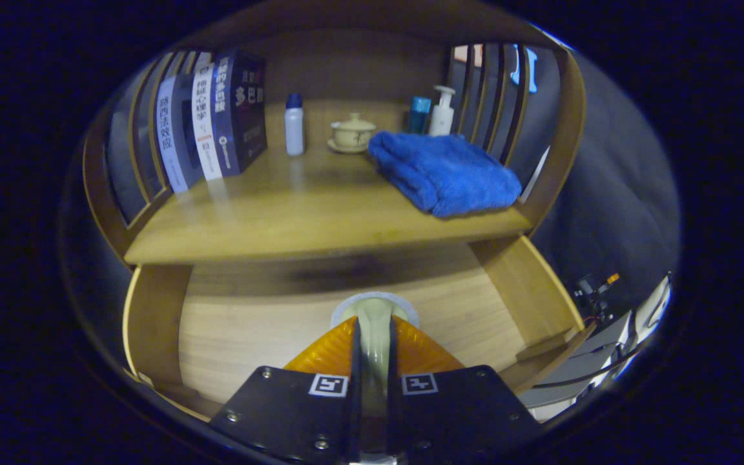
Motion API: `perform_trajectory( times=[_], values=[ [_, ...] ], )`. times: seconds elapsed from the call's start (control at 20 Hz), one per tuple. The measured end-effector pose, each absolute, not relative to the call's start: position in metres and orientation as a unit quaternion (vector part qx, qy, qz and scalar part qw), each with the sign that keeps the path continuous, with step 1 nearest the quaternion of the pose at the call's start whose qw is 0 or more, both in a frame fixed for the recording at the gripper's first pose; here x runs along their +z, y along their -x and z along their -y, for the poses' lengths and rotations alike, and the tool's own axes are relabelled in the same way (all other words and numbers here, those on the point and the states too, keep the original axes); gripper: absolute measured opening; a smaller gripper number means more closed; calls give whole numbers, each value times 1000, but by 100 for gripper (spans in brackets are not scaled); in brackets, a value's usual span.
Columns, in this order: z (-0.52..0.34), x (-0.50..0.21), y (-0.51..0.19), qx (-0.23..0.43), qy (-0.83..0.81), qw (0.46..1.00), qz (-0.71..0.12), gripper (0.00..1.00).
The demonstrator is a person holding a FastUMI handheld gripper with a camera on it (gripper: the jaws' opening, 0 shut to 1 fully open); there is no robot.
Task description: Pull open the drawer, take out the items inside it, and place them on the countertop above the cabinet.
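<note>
Countertop (294,213): pale wood, smooth, faint satin sheen with soft reflections. Drawer (249,329) floor: same light wood, visible grain, matt. Towel (443,171): thick terry cloth, fluffy. Books (217,116): glossy covers. Small bottle (294,126) and pump bottle (442,113): smooth plastic. Lidded cup (352,132): glazed ceramic. Gripper (373,342) pinching a pale, smooth, glossy object (373,323), plastic-looking.

Wooden bench (268,219) above the open drawer (249,323) carries leaning books (217,116), 1 white bottle (294,126), a lidded cup on saucer (352,134), a folded blue towel (443,171), a blue container (419,114), and a pump bottle (442,111).
</note>
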State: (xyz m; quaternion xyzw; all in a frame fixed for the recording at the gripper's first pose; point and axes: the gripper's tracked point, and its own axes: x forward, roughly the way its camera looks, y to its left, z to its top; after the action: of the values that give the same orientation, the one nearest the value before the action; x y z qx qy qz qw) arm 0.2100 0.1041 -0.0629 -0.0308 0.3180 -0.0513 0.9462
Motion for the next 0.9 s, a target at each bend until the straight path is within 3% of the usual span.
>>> perform_trajectory(
  times=[0.4,0.9],
  values=[
    [-133,31,-240,-21,25,976,-217,16],
    [-169,4,-310,31,19,971,-236,16]
  ],
)
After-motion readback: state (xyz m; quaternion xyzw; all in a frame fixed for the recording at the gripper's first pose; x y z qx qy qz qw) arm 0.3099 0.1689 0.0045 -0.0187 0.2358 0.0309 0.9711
